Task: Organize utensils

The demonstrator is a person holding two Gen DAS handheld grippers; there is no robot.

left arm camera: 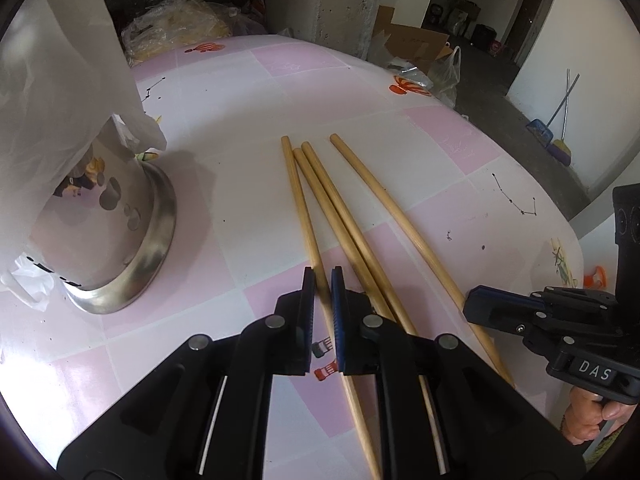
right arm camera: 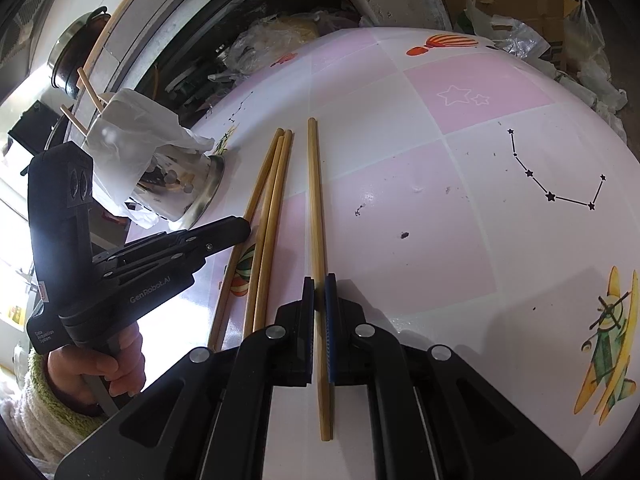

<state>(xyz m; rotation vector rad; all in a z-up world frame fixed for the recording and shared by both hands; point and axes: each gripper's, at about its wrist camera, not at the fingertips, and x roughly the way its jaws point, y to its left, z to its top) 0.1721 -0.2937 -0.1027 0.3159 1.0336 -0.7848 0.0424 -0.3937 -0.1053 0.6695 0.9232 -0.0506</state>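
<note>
So I've got four chopsticks lying flat on the counter (left arm camera: pixel 248 92), long axes all running pretty much straight away from me. My right gripper (right arm camera: pixel 319 292) is clamped on the lone chopstick (right arm camera: pixel 316 208), the one set a bit apart on the right, holding it toward its near end with the stick in line with the fingers. My left gripper (left arm camera: pixel 323 280) straddles the leftmost chopstick (left arm camera: pixel 298 200) of the other three; the jaws stand only a sliver apart and I don't think the pads are really pressing on it.

The steel holder (left arm camera: pixel 120 220) with the plastic bag (left arm camera: pixel 52 80) draped over it stands off to the left, so my left hand is the nearer one. It looks like a couple of sticks are already in there. I reckon the next move turns on tipping a flat stick upright to drop it in, and the bag could get in the way.
</note>
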